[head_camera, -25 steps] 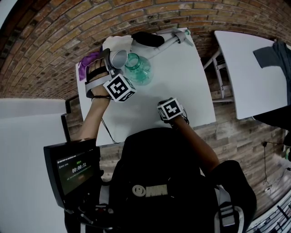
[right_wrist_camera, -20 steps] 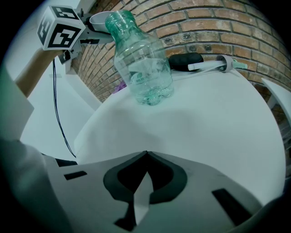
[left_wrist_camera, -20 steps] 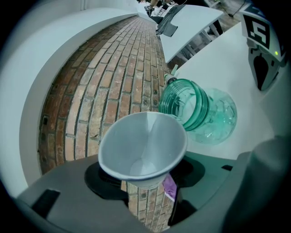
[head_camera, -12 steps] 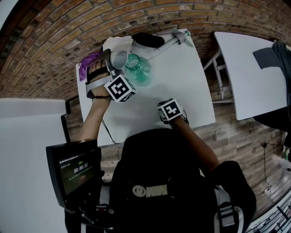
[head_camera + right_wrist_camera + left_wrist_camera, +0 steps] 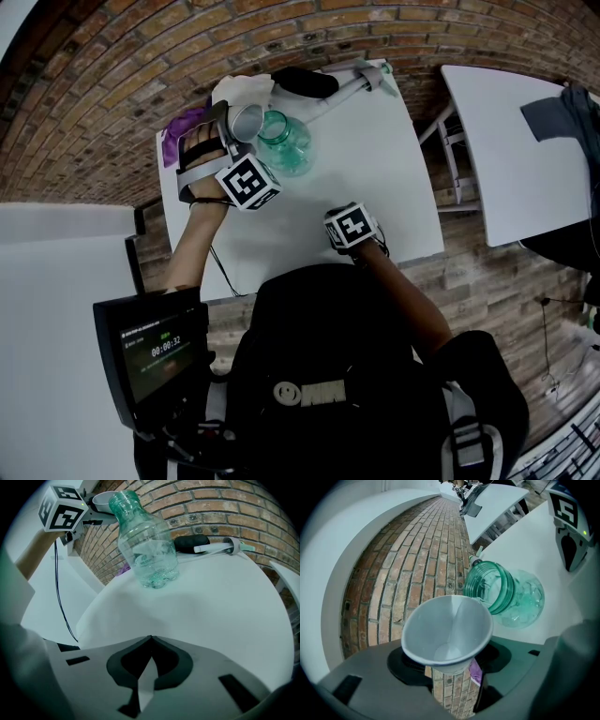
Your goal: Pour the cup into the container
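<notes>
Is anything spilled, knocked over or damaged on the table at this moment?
Nothing stands out. The green jar stands upright on the white table, with no spill visible around it. The white cup is tipped toward the jar's mouth only because the left gripper holds it so; its inside looks empty.

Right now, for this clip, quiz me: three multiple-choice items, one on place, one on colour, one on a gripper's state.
1. Where is the cup?
A) in the left gripper, by the container mouth
B) in the right gripper
C) inside the container

2. Container's colour?
A) clear green
B) red
C) black

3. Right gripper?
A) wide open
B) shut on the cup
C) shut, empty

Answers: 1A, the left gripper view shows its jaws round the cup; 2A, see-through green walls; 3C, its jaws meet with nothing between.
</notes>
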A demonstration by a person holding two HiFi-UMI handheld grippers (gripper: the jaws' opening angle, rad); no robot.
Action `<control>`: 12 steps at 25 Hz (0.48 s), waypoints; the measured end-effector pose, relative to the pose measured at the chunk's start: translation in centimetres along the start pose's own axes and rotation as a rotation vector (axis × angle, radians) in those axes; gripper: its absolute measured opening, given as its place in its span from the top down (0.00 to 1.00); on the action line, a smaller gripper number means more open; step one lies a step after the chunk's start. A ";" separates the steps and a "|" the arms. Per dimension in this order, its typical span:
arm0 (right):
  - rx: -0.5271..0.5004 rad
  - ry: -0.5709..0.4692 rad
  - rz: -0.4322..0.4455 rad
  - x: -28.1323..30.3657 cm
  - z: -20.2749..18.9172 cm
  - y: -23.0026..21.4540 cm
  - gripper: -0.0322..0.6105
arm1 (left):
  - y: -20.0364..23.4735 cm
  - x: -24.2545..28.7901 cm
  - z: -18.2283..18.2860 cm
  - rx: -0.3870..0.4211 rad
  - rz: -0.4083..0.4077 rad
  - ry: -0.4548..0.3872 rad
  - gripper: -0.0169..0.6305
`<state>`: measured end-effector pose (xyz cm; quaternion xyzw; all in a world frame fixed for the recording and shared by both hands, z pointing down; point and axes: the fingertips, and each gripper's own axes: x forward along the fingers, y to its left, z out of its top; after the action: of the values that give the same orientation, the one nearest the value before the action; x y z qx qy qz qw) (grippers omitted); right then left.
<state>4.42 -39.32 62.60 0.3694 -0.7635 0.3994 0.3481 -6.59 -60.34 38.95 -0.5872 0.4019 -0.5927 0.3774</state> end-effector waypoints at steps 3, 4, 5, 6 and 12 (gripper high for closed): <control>-0.002 0.000 -0.002 0.0 0.0 0.0 0.94 | 0.0 0.0 0.0 0.001 0.000 0.001 0.52; -0.003 -0.001 -0.002 0.0 0.0 0.0 0.94 | 0.0 0.0 0.0 0.000 0.000 0.001 0.52; -0.004 -0.001 -0.003 0.0 0.1 0.0 0.94 | 0.0 0.0 0.0 -0.001 -0.001 -0.001 0.52; -0.003 -0.002 -0.003 0.0 0.1 -0.1 0.94 | -0.1 0.0 0.1 -0.001 -0.002 -0.002 0.52; 0.002 0.011 -0.023 0.1 0.0 -0.1 0.94 | -0.2 0.1 0.1 0.003 -0.005 -0.006 0.52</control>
<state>4.43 -39.36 62.75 0.3762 -0.7568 0.3983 0.3565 -6.51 -60.38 39.14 -0.5894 0.3985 -0.5925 0.3779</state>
